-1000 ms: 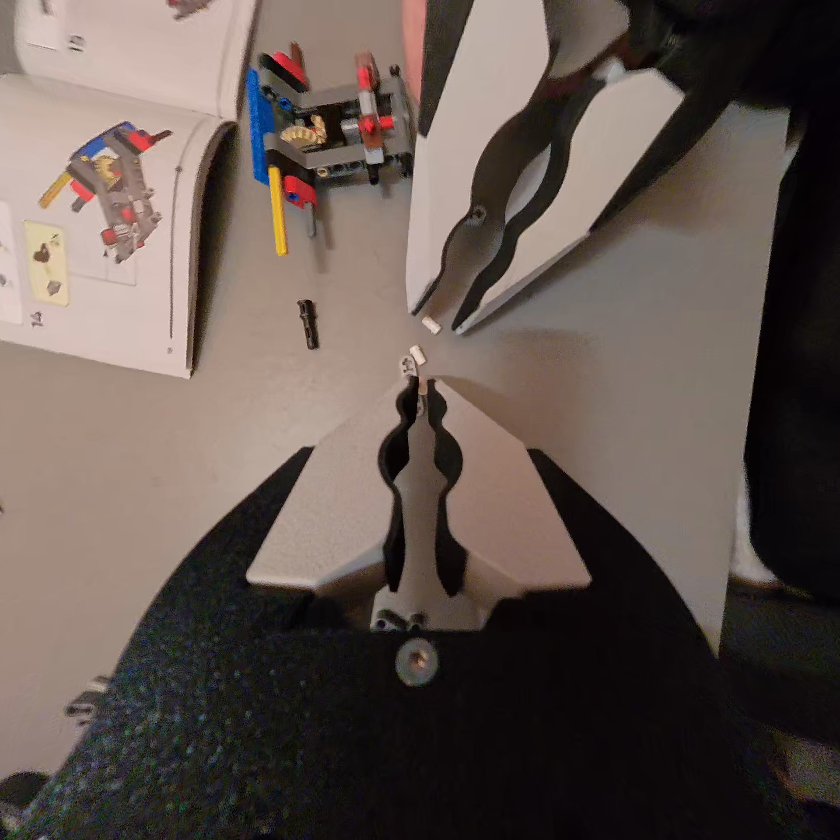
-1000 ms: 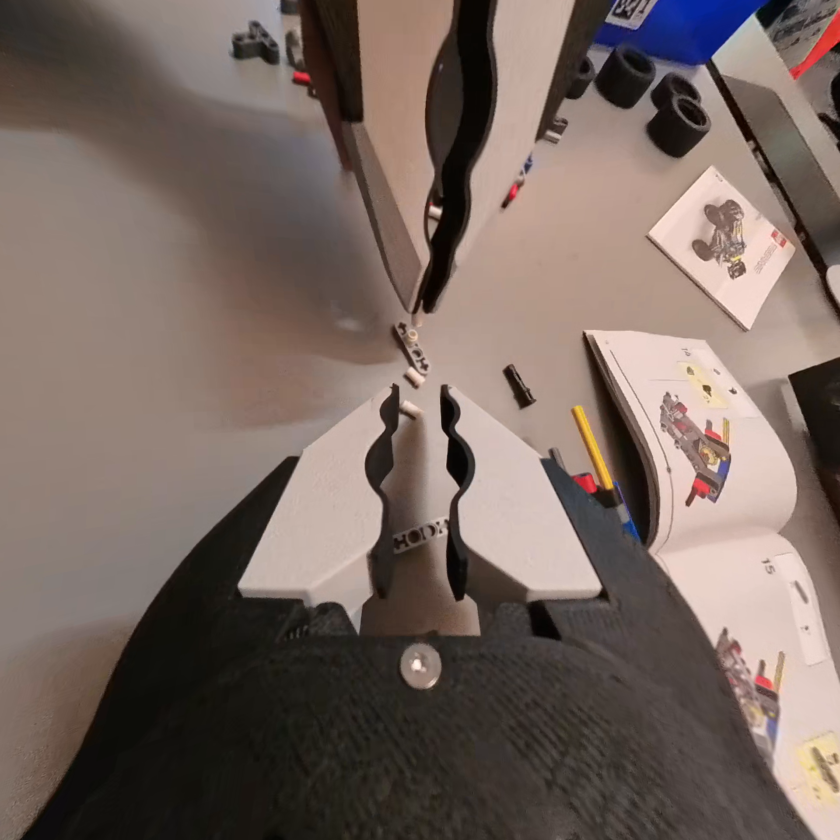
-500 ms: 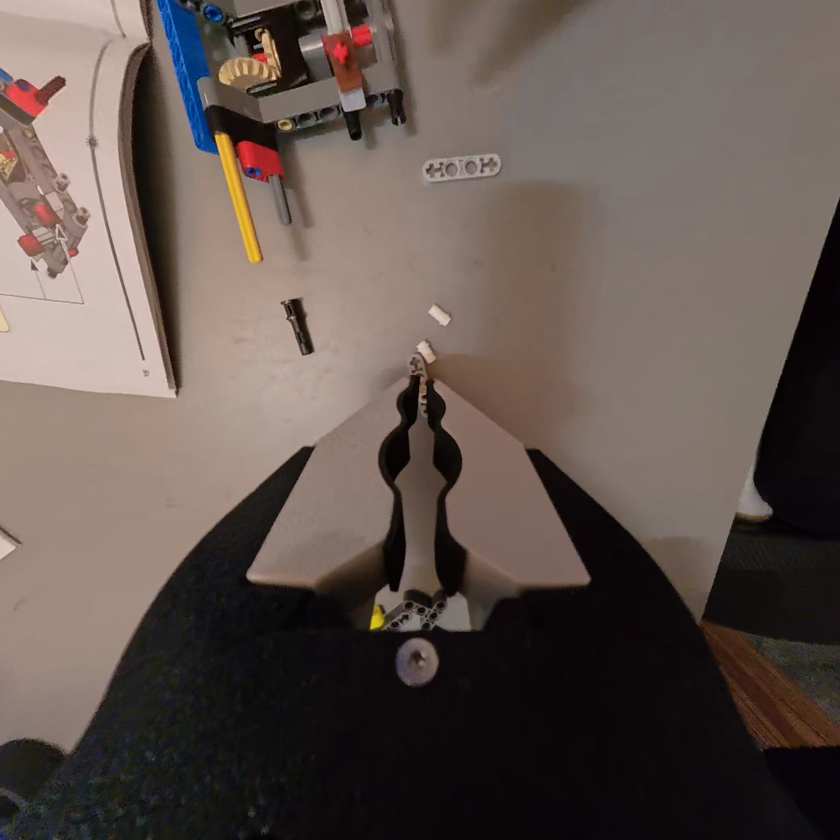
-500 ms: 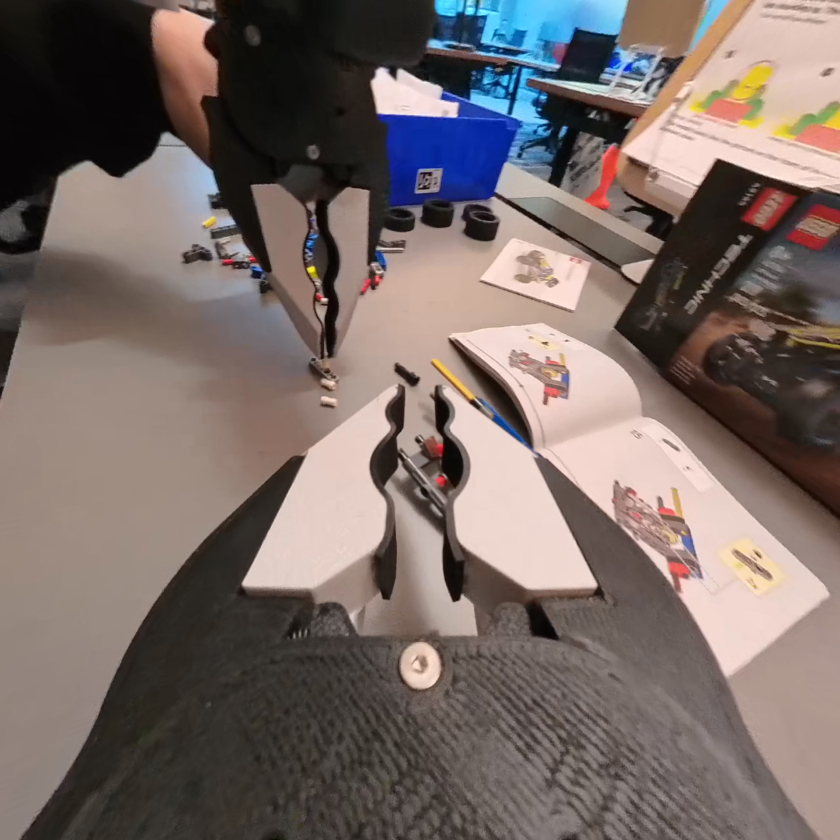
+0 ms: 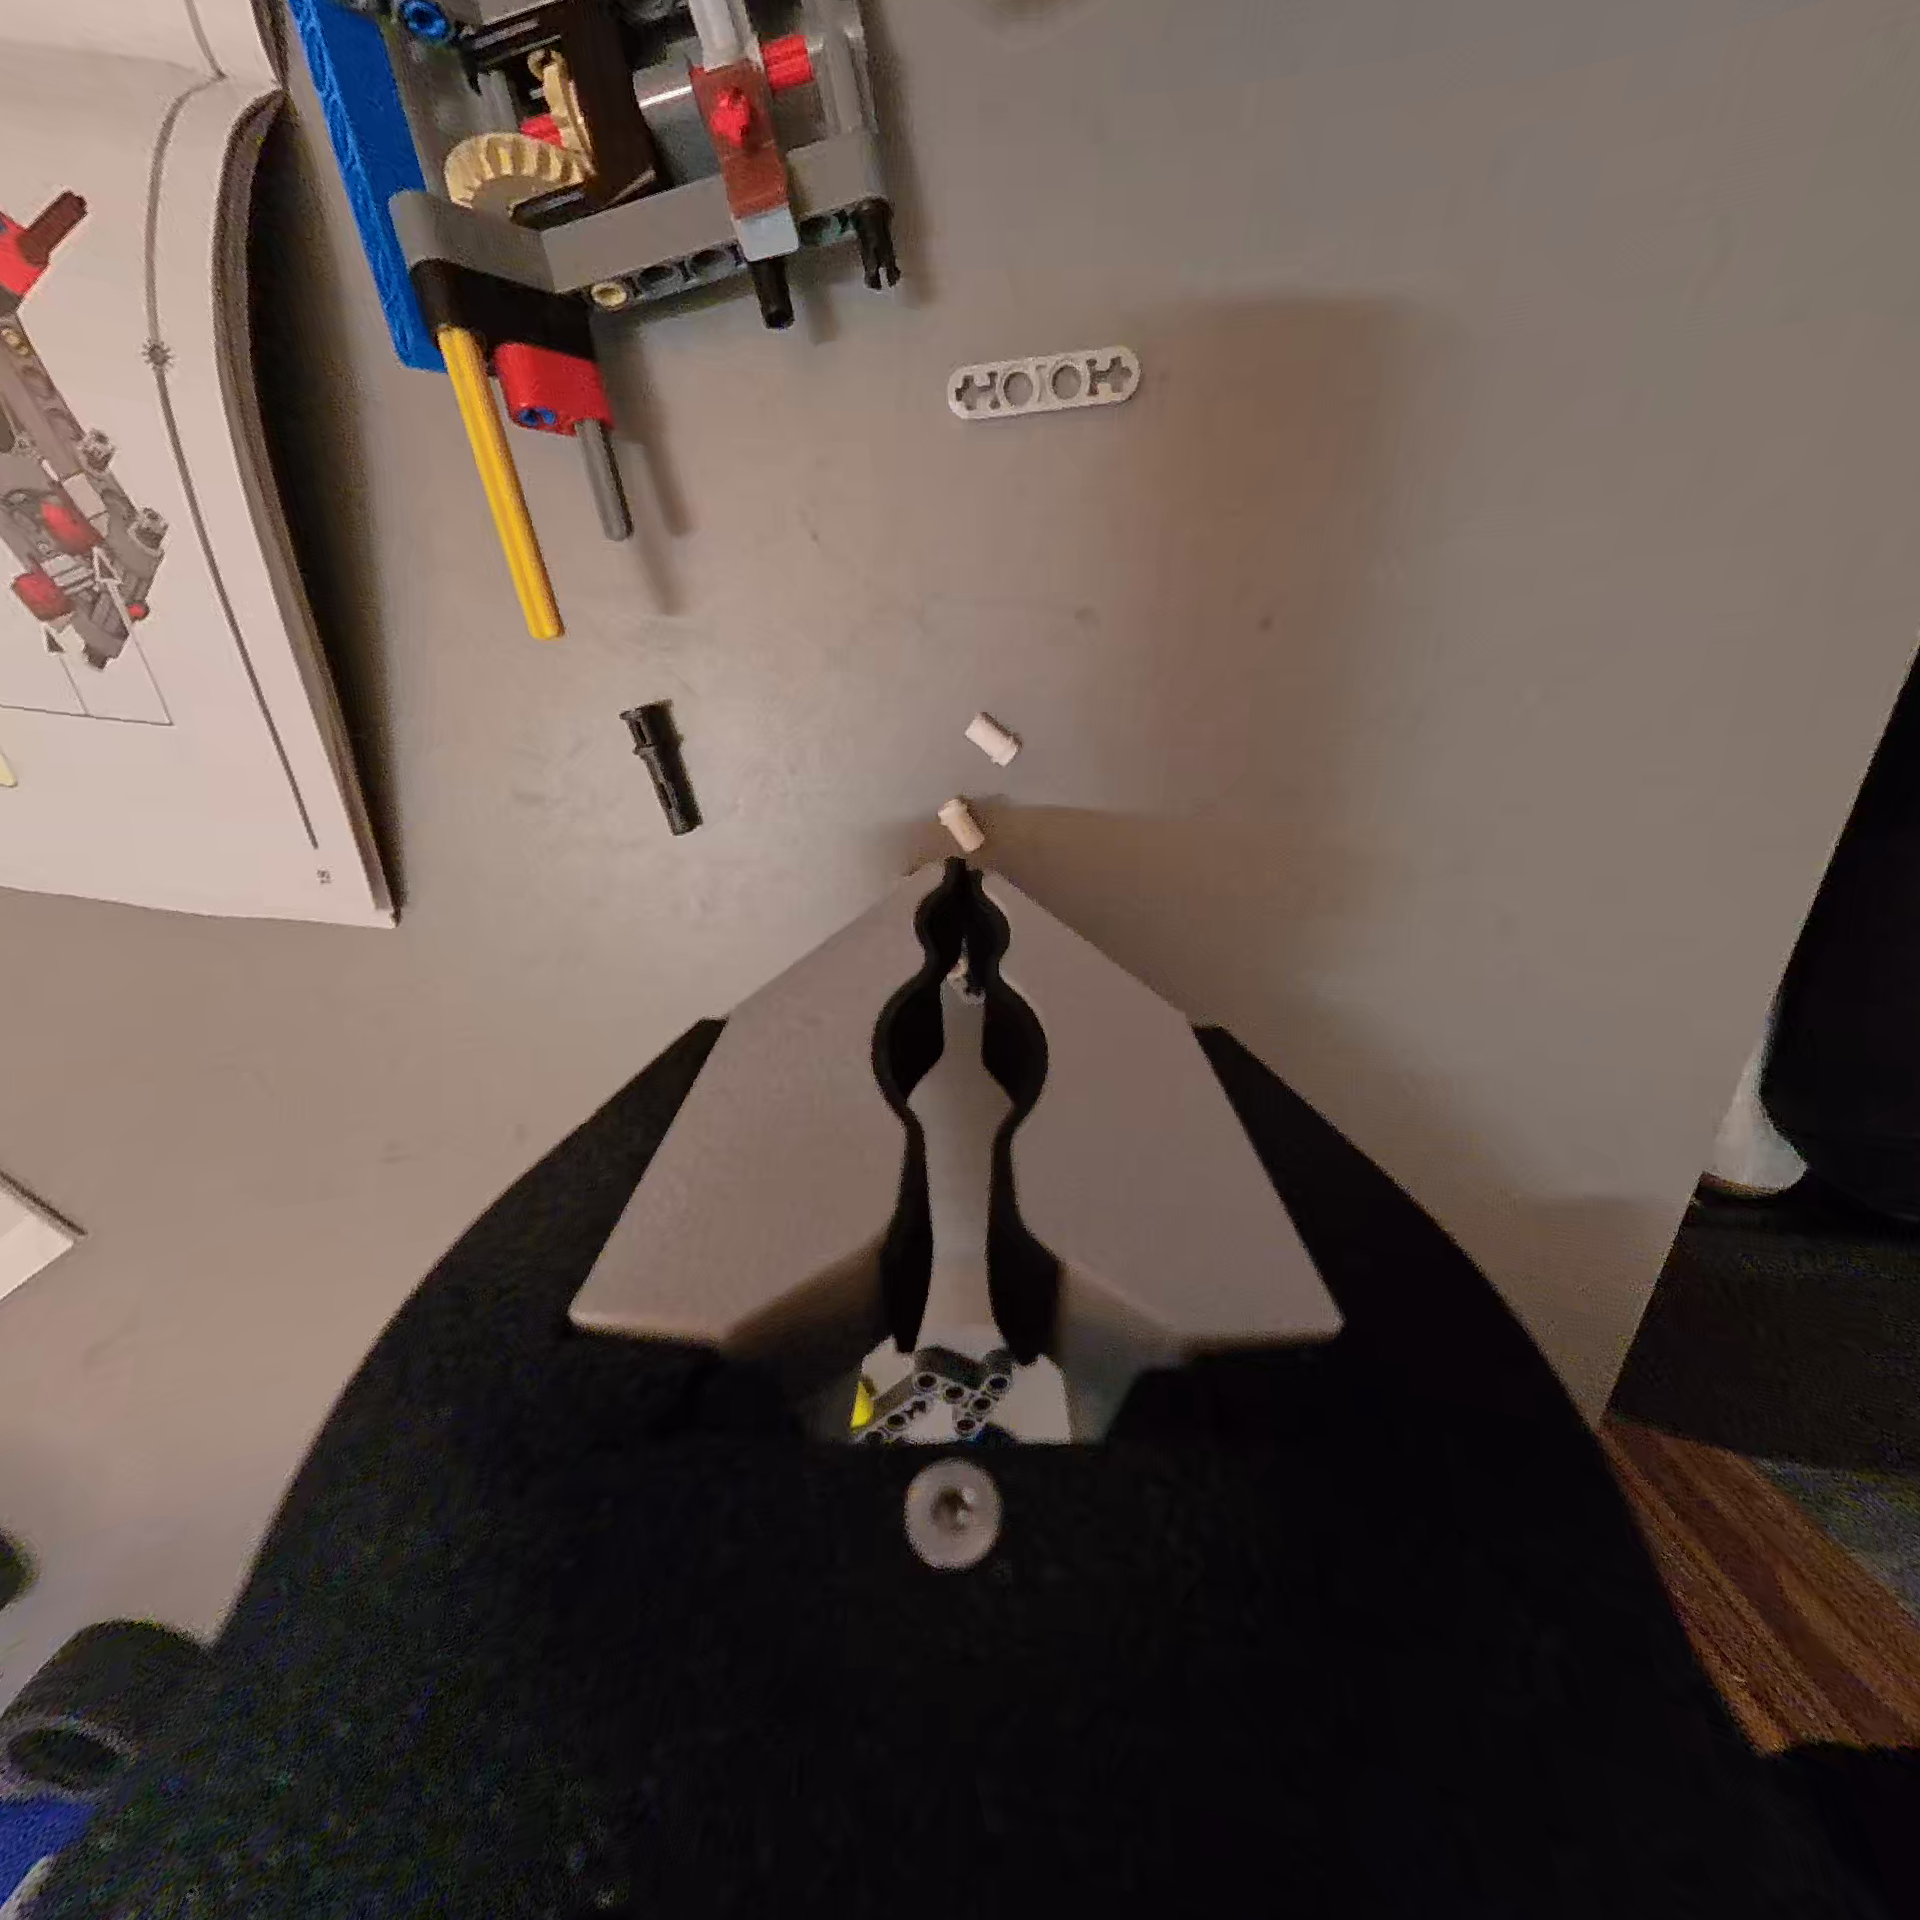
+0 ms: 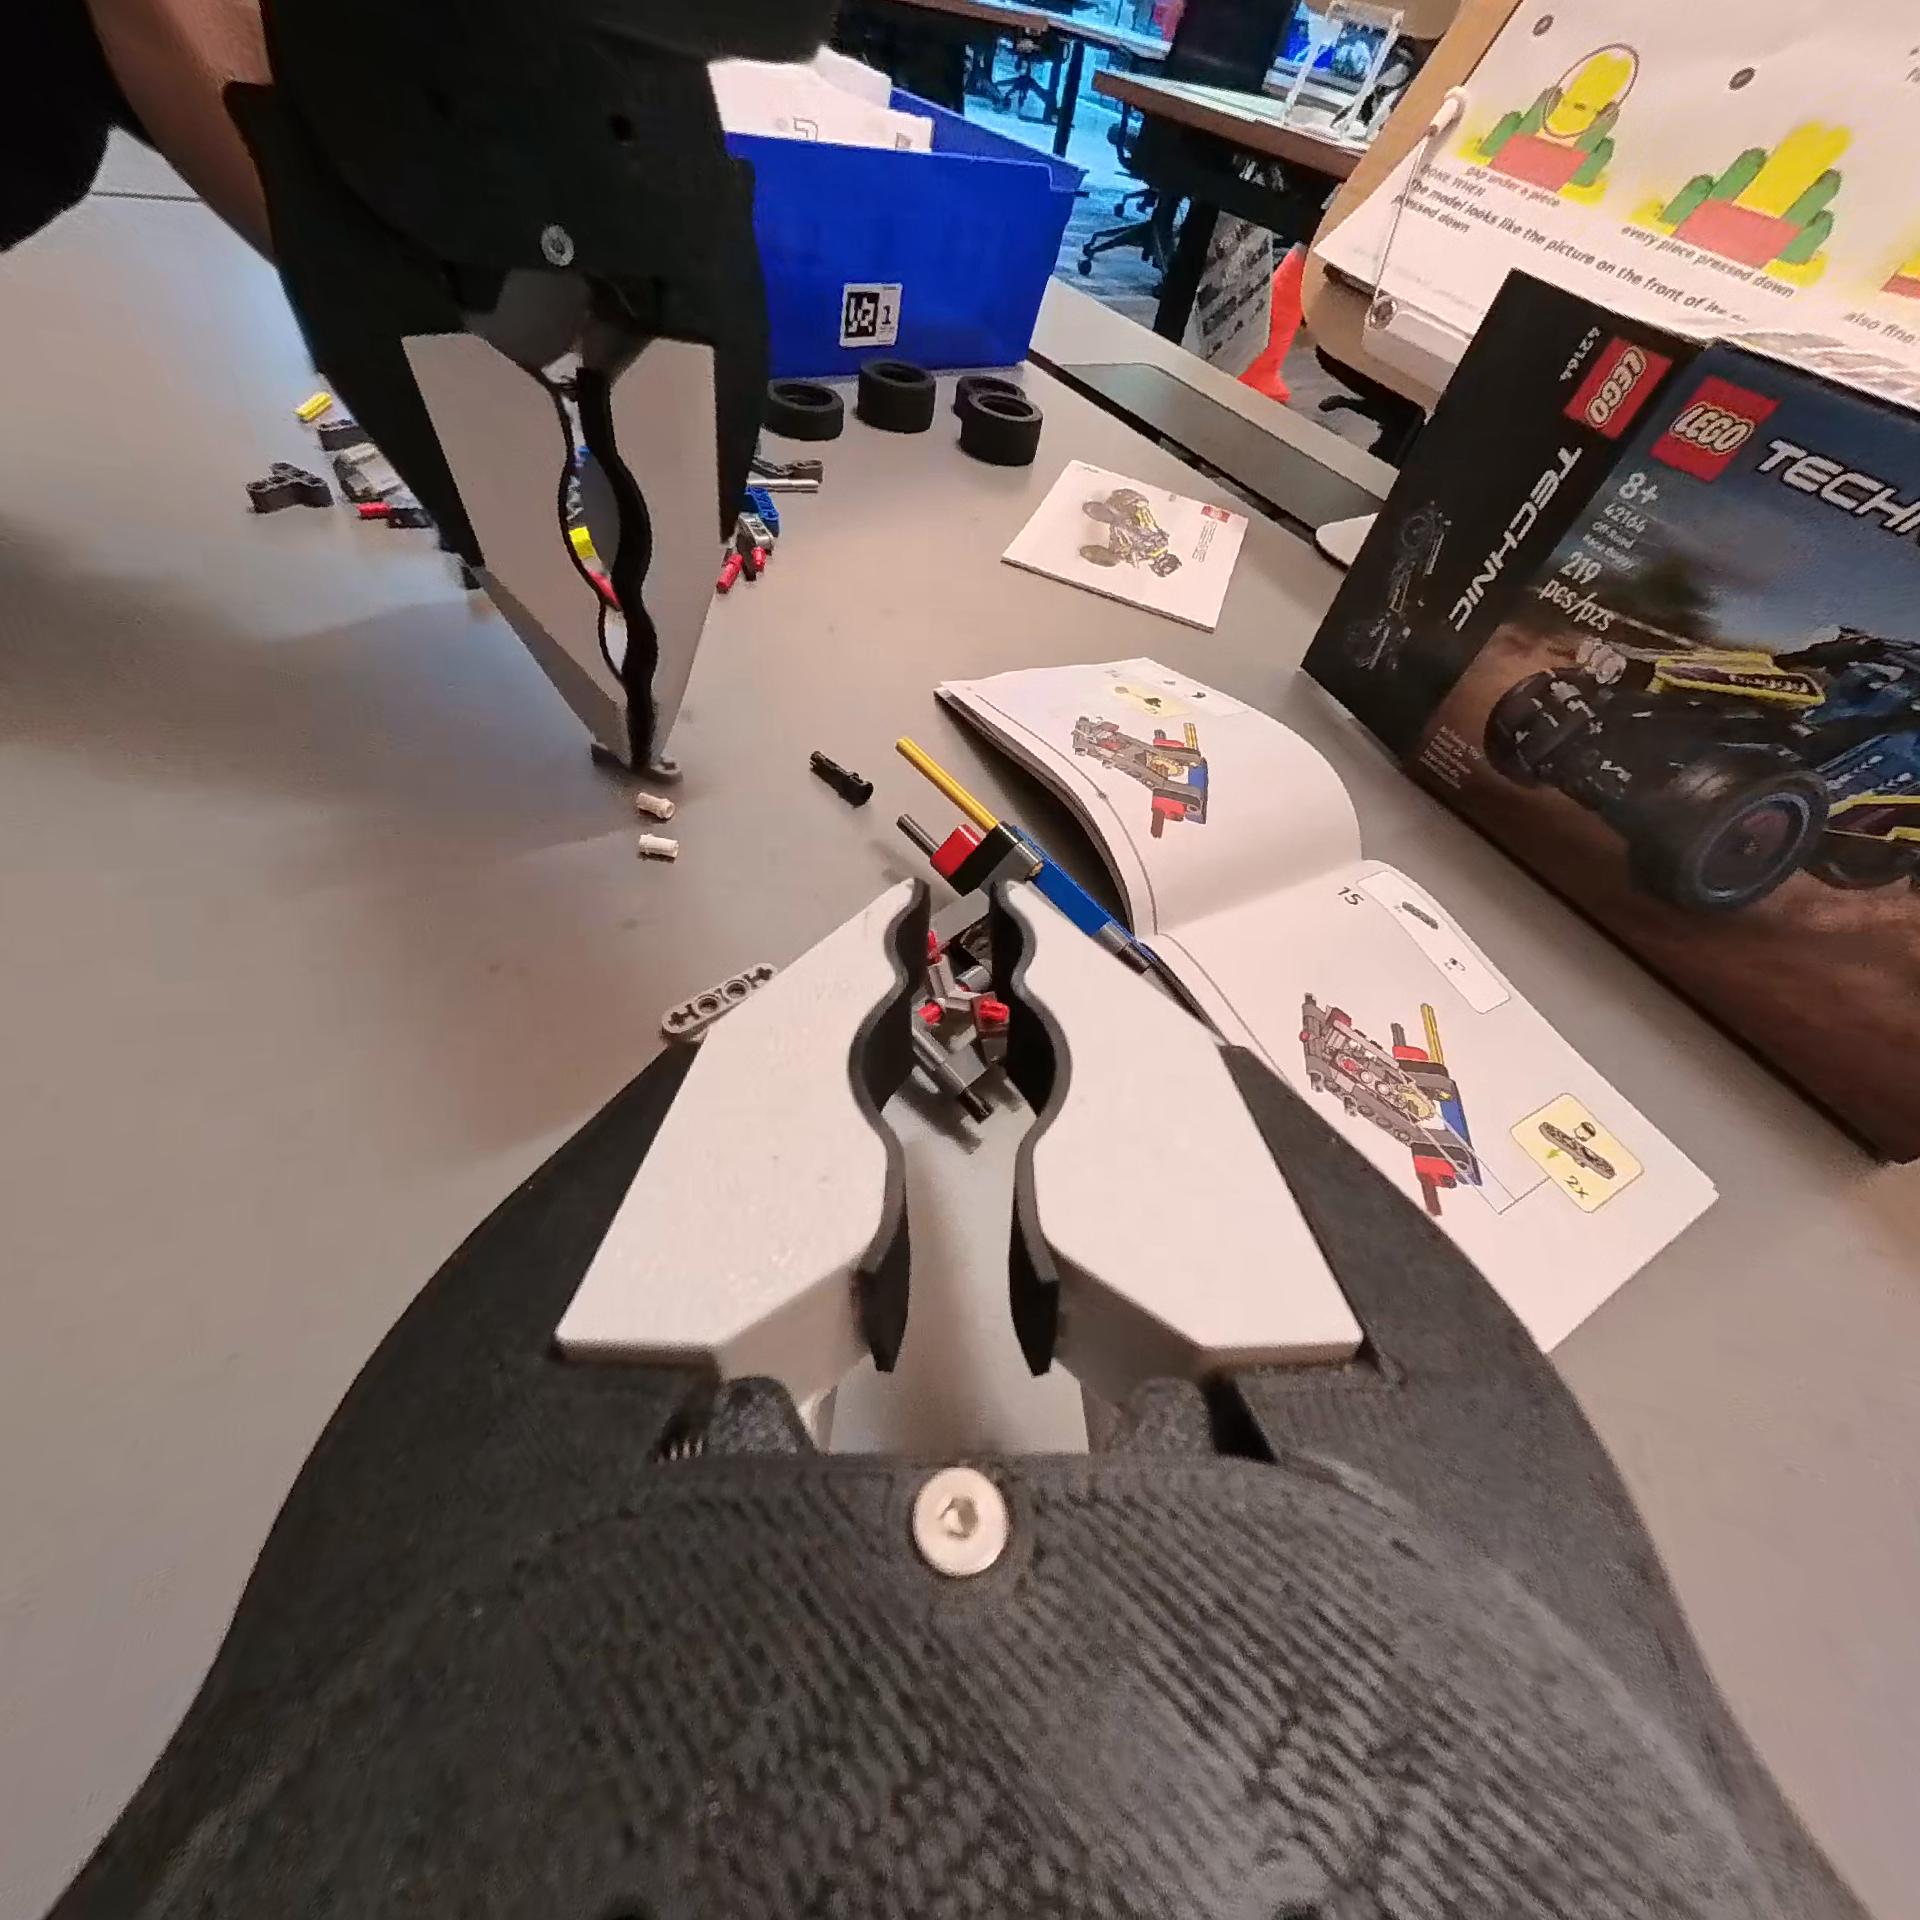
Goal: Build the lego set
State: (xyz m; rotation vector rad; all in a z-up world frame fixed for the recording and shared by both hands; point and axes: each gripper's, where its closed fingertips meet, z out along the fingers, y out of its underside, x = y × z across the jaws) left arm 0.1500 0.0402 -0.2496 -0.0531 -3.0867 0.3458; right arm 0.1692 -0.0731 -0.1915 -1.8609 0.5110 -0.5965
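Observation:
My left gripper (image 5: 961,883) is shut on a small grey thin beam (image 6: 636,767) and holds it at the table top; in the right wrist view it (image 6: 639,753) stands upright at the upper left. Two small white bushes (image 5: 992,740) (image 5: 961,824) lie just ahead of its tips. A black pin (image 5: 662,769) lies to their left. The partly built chassis (image 5: 623,177), with a yellow axle (image 5: 504,488), is at the top. A second grey thin beam (image 5: 1042,381) lies to its right. My right gripper (image 6: 961,904) is open and empty, hovering over the chassis (image 6: 966,1018).
An open instruction booklet (image 6: 1299,966) lies right of the chassis, with the set's box (image 6: 1662,675) behind it. A blue bin (image 6: 904,260), black tyres (image 6: 894,395), a small leaflet (image 6: 1127,540) and loose parts (image 6: 364,488) are farther back. The table edge (image 5: 1766,935) runs on the left gripper's right.
My right gripper has pulled back from the left gripper's tips and now sits over the chassis, still open. My left gripper stays shut on the grey beam and has moved slightly.

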